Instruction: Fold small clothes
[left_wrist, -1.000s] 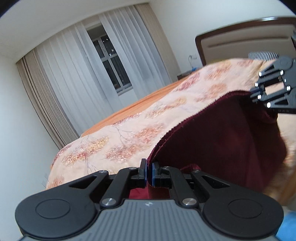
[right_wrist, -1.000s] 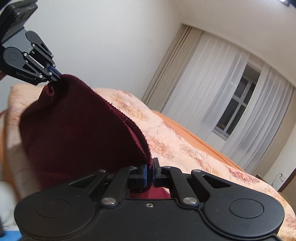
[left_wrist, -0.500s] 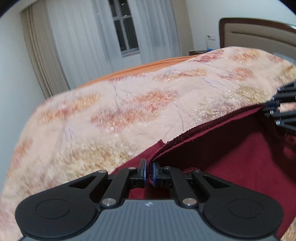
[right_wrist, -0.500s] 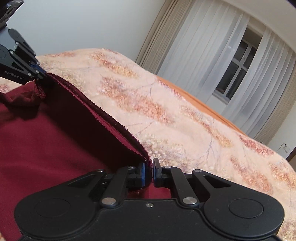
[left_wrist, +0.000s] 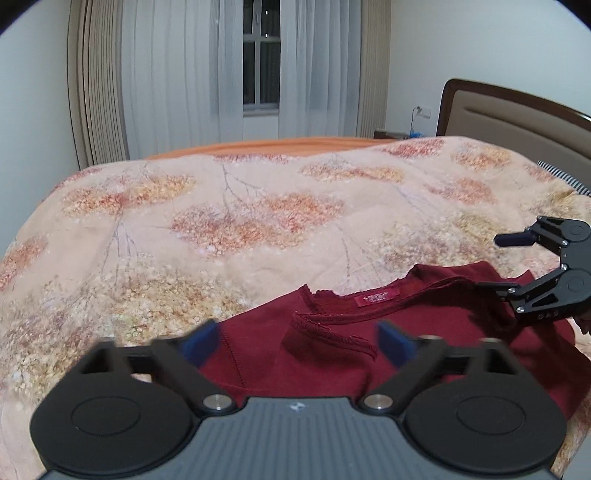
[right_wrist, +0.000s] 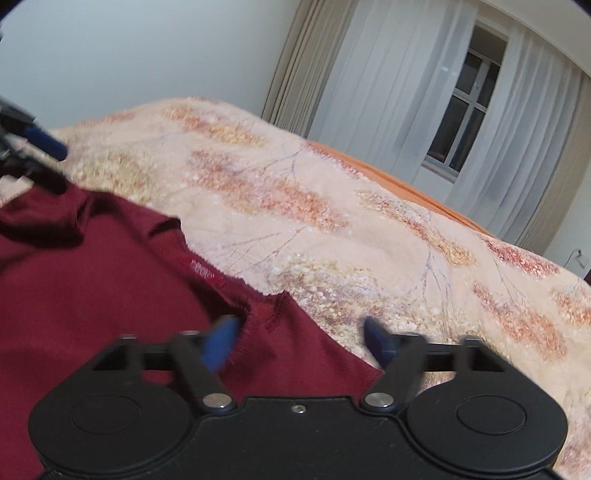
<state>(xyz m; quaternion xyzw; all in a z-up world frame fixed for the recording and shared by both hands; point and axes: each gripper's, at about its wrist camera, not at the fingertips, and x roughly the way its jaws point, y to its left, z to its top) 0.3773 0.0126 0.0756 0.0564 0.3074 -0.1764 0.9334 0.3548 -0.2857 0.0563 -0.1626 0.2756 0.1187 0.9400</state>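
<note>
Left wrist view: taken from just behind the left tool (left_wrist: 297, 341), close above the bed (left_wrist: 258, 206), angled downward across the dark red garment (left_wrist: 424, 332) toward curtains (left_wrist: 177, 85) and window (left_wrist: 260, 55) seen head-on; headboard (left_wrist: 517, 114) at right. Right wrist view: taken from just behind the right tool (right_wrist: 301, 338), equally near the bed (right_wrist: 332, 192), tilted, looking over the garment (right_wrist: 92, 280) with the window (right_wrist: 465, 110) at upper right. Shared between views: garment neckline, floral bedspread, curtains, window. Right tool (left_wrist: 495, 262) visible at right edge of the left view; left tool (right_wrist: 55, 166) at left edge of the right view.
</note>
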